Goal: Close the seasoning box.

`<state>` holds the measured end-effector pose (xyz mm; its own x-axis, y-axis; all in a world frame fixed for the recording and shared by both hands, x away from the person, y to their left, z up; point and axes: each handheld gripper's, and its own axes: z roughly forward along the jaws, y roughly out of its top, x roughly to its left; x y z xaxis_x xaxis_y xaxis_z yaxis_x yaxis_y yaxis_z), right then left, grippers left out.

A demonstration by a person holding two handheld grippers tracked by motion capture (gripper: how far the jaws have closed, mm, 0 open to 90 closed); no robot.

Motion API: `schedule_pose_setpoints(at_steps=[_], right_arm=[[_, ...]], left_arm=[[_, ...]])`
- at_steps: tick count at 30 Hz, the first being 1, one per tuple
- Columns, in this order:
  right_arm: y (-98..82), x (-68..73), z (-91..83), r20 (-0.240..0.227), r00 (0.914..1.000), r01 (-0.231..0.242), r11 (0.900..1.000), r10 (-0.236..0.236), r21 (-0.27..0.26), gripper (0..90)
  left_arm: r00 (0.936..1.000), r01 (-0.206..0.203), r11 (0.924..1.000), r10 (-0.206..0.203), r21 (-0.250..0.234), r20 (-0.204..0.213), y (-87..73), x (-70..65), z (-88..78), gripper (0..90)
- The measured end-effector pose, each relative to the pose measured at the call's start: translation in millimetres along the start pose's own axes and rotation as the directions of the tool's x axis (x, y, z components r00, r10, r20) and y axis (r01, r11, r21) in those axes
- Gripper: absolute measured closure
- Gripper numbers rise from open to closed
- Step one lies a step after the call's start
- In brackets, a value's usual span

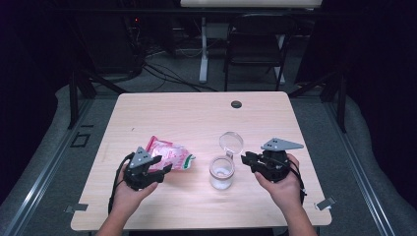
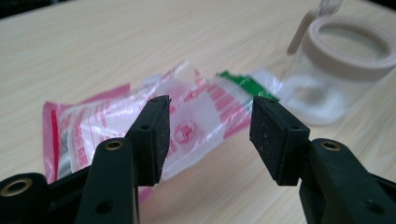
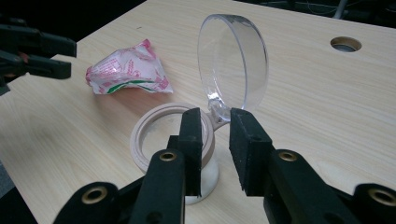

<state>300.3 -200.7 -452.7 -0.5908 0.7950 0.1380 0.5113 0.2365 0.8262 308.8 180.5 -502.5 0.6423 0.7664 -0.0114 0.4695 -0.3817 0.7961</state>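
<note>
Your left gripper [image 1: 162, 168] sits near you at the left, jaws apart astride the crinkled pink-and-clear plastic packet [image 2: 187, 116] lying flat on the pale wooden table [image 1: 196, 113], not yet pinching it. That reads as the pick-up step; next you squeeze and lift. Further right, the clear glass jar with a tan rim [image 1: 222, 172] stands lid [image 3: 232, 60] up. Your right gripper [image 3: 215, 135] hovers released at its hinge, hand level.

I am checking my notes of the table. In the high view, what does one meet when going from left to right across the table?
left gripper → pink and white plastic bag → clear jar with its lid open → right gripper
</note>
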Motion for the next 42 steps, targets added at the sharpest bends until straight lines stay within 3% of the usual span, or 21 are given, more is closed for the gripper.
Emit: schedule_pose_setpoints(at_steps=[3, 8, 14, 17, 21, 24, 29, 39, 42], right_arm=[[-0.9, 0.0, 1.3, -0.003, 1.0000, -0.005, 1.000, 0.005, -0.001, 73.8], [-2.0, -3.1, 2.4, -0.008, 1.0000, -0.006, 1.000, 0.006, 0.009, 71.6], [-3.8, -3.1, 5.3, -0.010, 0.9998, -0.020, 1.000, 0.020, 0.006, 69.6], [-4.4, -2.7, 6.1, -0.008, 0.9998, -0.017, 1.000, 0.017, 0.010, 68.9], [-5.5, -3.3, 5.4, -0.006, 0.9999, -0.015, 1.000, 0.015, 0.006, 68.9], [-6.7, -4.0, 4.0, -0.002, 0.9997, -0.025, 1.000, 0.025, 0.001, 68.9], [-9.4, -5.0, 2.0, 0.005, 0.9996, -0.028, 1.000, 0.028, 0.007, 68.7], [-17.0, -9.2, -8.8, 0.036, 0.9978, -0.056, 0.998, 0.056, -0.009, 68.8], [-19.2, -10.3, -10.6, 0.041, 0.9971, -0.064, 0.998, 0.064, -0.010, 68.8]], left_arm=[[0.9991, -0.041, 0.9982, 0.041, 0.044, -0.005, -1.0, -5.6, 6.6, 47.8], [0.9942, -0.105, 0.9927, 0.106, 0.058, -0.014, -2.4, -15.4, 13.8, 42.8], [0.9908, -0.123, 0.9883, 0.128, 0.090, -0.046, -7.7, -18.0, 25.5, 40.5], [0.9847, -0.151, 0.9852, 0.157, 0.081, -0.075, -10.2, -17.3, 30.2, 40.9], [0.9831, -0.150, 0.9832, 0.160, 0.103, -0.089, -11.9, -13.4, 37.8, 40.8], [0.9722, -0.186, 0.9726, 0.203, 0.139, -0.117, -14.4, -11.8, 46.1, 40.6], [0.9595, -0.212, 0.9642, 0.236, 0.160, -0.154, -15.6, -7.6, 57.9, 41.6], [0.9580, -0.206, 0.9660, 0.232, 0.157, -0.169, -12.4, 1.3, 71.4, 51.5], [0.9638, -0.186, 0.9707, 0.210, 0.152, -0.163, -11.2, 5.4, 73.2, 58.5]])
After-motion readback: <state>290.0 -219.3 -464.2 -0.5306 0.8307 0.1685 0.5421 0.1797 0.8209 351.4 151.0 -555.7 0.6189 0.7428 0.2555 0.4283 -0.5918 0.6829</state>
